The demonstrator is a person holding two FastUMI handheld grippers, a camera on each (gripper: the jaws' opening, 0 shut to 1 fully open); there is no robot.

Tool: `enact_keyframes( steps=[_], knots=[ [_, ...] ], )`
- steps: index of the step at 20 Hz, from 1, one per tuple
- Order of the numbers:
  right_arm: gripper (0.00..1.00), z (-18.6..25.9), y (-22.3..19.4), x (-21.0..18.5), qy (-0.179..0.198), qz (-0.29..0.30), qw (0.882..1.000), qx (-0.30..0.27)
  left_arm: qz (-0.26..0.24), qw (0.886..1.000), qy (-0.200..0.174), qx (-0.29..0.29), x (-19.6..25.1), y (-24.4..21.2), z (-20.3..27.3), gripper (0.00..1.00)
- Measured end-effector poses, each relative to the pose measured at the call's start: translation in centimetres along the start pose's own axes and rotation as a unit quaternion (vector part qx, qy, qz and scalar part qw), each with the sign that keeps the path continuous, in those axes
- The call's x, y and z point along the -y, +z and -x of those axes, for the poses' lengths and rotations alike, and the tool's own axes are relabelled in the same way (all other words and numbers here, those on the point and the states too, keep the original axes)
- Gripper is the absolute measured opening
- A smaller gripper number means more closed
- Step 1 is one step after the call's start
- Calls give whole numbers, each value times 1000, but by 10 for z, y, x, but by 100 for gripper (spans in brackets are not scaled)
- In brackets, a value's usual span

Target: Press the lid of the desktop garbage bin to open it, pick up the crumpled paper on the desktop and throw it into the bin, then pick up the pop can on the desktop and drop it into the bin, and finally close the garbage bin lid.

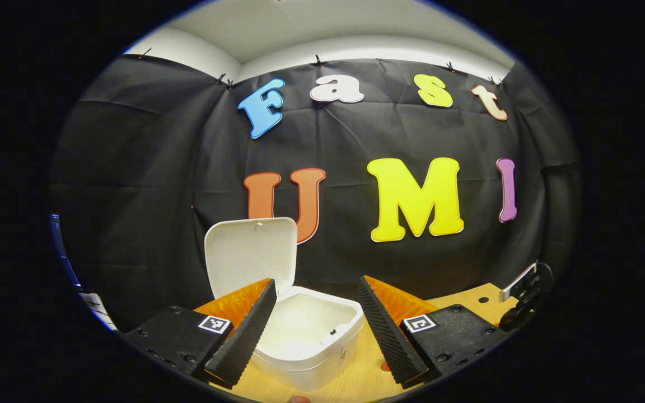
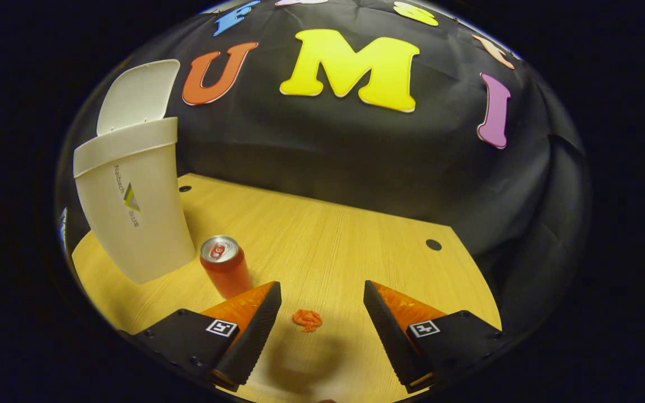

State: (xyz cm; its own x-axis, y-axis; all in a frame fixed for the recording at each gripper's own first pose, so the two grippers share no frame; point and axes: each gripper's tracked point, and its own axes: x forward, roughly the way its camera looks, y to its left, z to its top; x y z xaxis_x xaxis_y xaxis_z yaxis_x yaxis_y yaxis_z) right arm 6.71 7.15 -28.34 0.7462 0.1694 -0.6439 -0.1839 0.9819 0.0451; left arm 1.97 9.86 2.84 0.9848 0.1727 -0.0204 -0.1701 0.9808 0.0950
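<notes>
White bin (image 2: 132,207) stands open; paper (image 2: 307,319) and can (image 2: 225,272) wait beside it; both grippers' fingers (image 2: 255,330) open, empty

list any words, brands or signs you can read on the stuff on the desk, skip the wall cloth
garbage bin: sideways print beside a triangle logo on its wall, too small and warped to read surely.
pop can: no readable text.
right gripper and left gripper: square coded markers, no words.
</notes>
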Motion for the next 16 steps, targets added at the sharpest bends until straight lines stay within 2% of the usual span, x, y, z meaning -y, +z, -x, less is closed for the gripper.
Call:
enact_keyframes(
  steps=[1,2,3,10,15,16],
  knots=[
    [95,-7,-7,-1,4,-2,1000,-14,3,1000,-2,2,0,1,1,96],
    [95,-13,-14,-3,6,-1,1000,-27,5,1000,-4,2,2,1,0,100],
    [95,-19,-21,-4,8,0,999,-41,5,1000,-7,-2,3,-2,1,96],
    [95,-53,-63,-13,19,-16,992,-122,7,1000,-20,-12,6,-7,3,96],
    [95,-67,-79,-13,20,-24,987,-158,5,1000,-21,-15,1,-8,4,96],
    [91,-69,-81,-14,21,-27,986,-162,3,1000,-21,-15,0,-8,5,96]
  ],
)
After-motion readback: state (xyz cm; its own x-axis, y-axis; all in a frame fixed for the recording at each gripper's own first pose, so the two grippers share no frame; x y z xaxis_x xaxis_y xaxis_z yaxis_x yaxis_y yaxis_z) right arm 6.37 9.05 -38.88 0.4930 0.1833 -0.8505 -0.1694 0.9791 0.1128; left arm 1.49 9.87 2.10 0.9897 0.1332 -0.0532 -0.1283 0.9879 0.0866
